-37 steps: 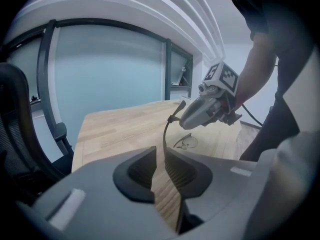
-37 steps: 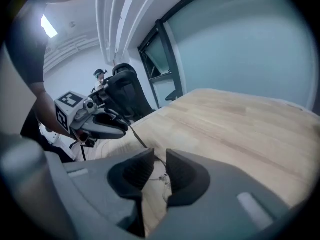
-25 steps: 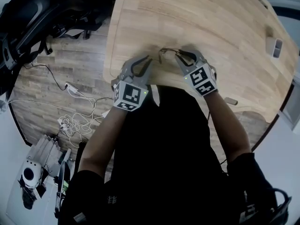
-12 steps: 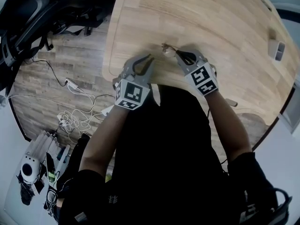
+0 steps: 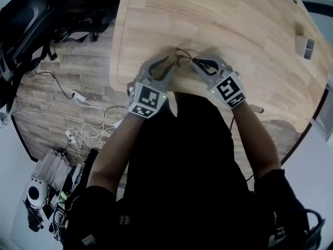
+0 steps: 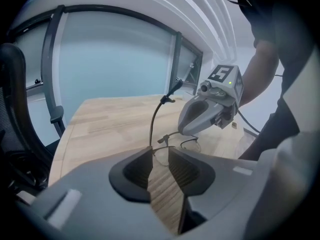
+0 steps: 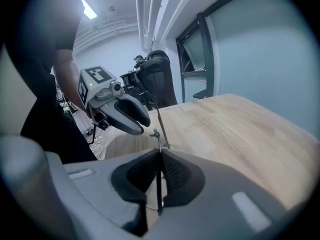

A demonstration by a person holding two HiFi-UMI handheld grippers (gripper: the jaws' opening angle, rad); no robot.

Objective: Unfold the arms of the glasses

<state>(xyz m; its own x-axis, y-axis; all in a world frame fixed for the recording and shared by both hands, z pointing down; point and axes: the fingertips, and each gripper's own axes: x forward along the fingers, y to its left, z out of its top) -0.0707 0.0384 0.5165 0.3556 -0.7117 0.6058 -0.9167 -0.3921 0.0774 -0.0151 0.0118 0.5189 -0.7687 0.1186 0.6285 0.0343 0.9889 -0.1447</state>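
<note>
Both grippers have shifted since a second ago. The left gripper (image 5: 169,64) has come in closer to the glasses (image 5: 182,55), and its jaws have just been opening. The right gripper (image 5: 193,61) has risen a little, and its jaws have closed on the frame.

From the head view, the glasses sit near the table's (image 5: 234,20) near edge, between the two sets of tips. The right gripper's tips touch them; the left's are just beside them.

In the left gripper view, the left gripper (image 6: 160,156) has its jaws wide apart, with bare wood between the pads. The glasses (image 6: 189,144) are just past the tips, and one lens rim shows in the gap, untouched by either pad. One arm (image 6: 153,119) of the glasses stands up from the frame and curves to a dark tip. The right gripper (image 6: 182,129) comes down onto the far side of the frame.

In the right gripper view, the right gripper (image 7: 159,156) has its pads pressed together on a thin dark bar of the glasses (image 7: 159,184), which runs upright through the grip. Whether that bar is an arm or the frame's end, I cannot tell. The left gripper (image 7: 142,126) hovers just beyond, jaws spread.

A chair (image 5: 26,14) and loose cables (image 5: 83,137) are on the floor left of the table.
</note>
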